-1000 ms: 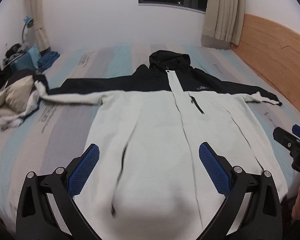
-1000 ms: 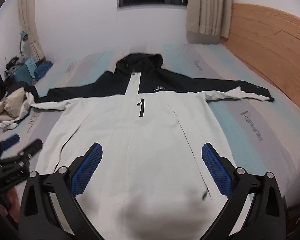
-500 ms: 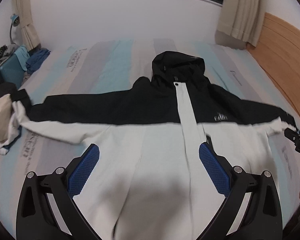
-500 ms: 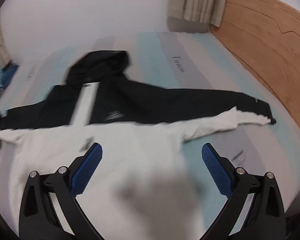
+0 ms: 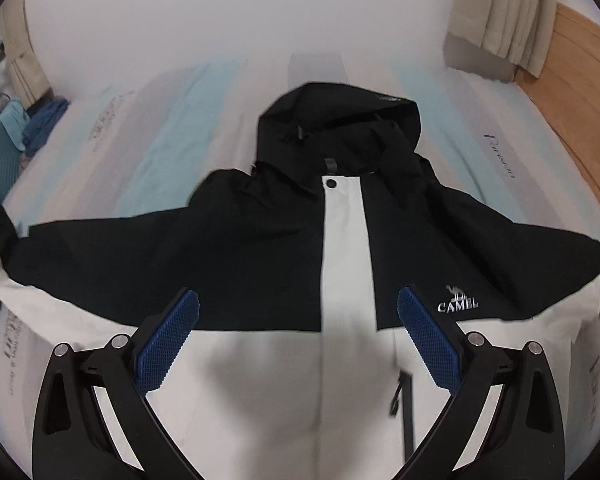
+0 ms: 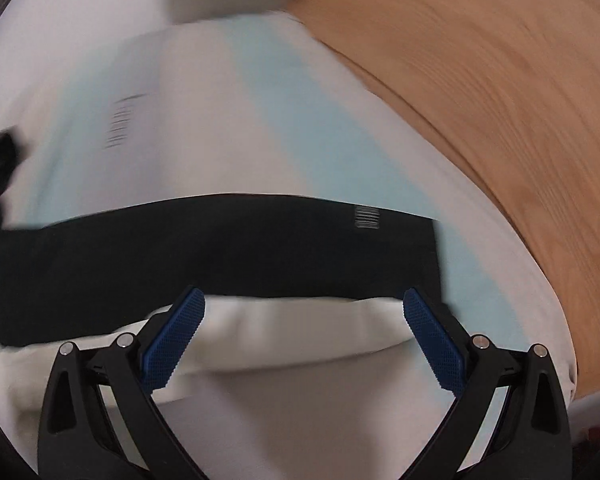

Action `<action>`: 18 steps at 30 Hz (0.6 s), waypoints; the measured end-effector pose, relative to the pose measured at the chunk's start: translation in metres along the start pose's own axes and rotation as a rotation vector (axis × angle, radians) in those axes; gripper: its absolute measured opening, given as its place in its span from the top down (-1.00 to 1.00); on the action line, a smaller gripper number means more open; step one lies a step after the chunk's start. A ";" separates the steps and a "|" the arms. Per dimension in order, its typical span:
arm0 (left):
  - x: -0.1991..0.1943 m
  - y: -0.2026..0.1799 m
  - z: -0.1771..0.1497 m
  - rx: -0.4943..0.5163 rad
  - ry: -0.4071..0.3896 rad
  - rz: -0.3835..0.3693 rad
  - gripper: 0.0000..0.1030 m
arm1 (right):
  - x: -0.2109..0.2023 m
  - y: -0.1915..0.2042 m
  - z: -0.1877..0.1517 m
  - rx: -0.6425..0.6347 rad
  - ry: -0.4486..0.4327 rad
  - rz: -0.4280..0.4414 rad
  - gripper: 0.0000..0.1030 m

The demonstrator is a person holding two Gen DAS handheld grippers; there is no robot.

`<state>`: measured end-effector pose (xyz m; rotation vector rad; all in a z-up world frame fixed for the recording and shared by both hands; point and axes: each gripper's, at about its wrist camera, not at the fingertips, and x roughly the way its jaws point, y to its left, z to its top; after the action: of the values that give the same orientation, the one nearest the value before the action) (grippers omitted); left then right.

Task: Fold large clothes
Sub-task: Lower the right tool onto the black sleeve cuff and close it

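- Left gripper [image 5: 298, 312] is what I see first on my feed: its jaws stand wide apart with nothing between them, black angular fingers faced with blue waffle-textured pads [image 5: 168, 344].
- It hovers over the chest of the jacket [image 5: 260, 264], pointing along the front placket toward the hood [image 5: 336, 132].
- Right gripper [image 6: 304, 312] is spread just as wide and grips nothing; its blue pads [image 6: 174, 340] frame the jacket's sleeve [image 6: 220, 248], and I cannot tell whether they touch the cloth.
- That sleeve is black along the far side and white along the near side, a smooth shell fabric, ending in a straight cuff; my right view is blurred.
- I read the jacket as lying flat, front up, sleeves stretched to both sides: black yoke and hood, white lower body and placket, a snap at the collar, a "CAMEL" logo [image 5: 458, 300] on the chest.
- It rests on a bed [image 5: 172, 120] covered in pale blue, grey and white stripes.
- Beyond it I see a wooden headboard [image 6: 500, 100], a white wall [image 5: 220, 20], beige curtains [image 5: 496, 12], and blue cloth piled at the left edge [image 5: 40, 124].
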<state>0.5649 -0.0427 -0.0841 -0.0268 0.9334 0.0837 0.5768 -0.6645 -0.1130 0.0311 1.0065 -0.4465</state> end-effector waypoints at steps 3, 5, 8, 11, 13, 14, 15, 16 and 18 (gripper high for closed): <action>0.020 -0.009 0.003 0.004 0.004 0.017 -0.89 | 0.040 -0.058 0.009 0.103 0.061 -0.030 -0.86; 0.036 -0.012 0.004 -0.006 0.013 0.027 -0.89 | 0.059 -0.086 0.005 0.147 0.098 -0.026 -0.86; 0.058 -0.015 0.006 -0.022 0.034 0.047 -0.89 | 0.083 -0.107 -0.002 0.172 0.155 0.004 -0.80; 0.076 -0.020 0.006 -0.038 0.062 0.062 -0.89 | 0.101 -0.121 -0.005 0.170 0.186 0.040 -0.63; 0.085 -0.023 0.004 -0.040 0.083 0.060 -0.89 | 0.109 -0.129 -0.008 0.179 0.203 0.080 -0.60; 0.090 -0.026 0.002 -0.028 0.089 0.068 -0.89 | 0.115 -0.135 -0.009 0.189 0.204 0.100 -0.55; 0.092 -0.028 0.001 -0.019 0.091 0.073 -0.89 | 0.116 -0.136 -0.010 0.195 0.204 0.113 -0.52; 0.095 -0.031 -0.001 -0.013 0.092 0.078 -0.89 | 0.114 -0.137 -0.010 0.199 0.204 0.130 -0.38; 0.098 -0.033 -0.003 -0.013 0.099 0.085 -0.89 | 0.109 -0.134 -0.008 0.190 0.195 0.155 -0.09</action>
<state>0.6239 -0.0696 -0.1651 -0.0030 1.0326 0.1682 0.5694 -0.8221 -0.1827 0.3257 1.1408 -0.4010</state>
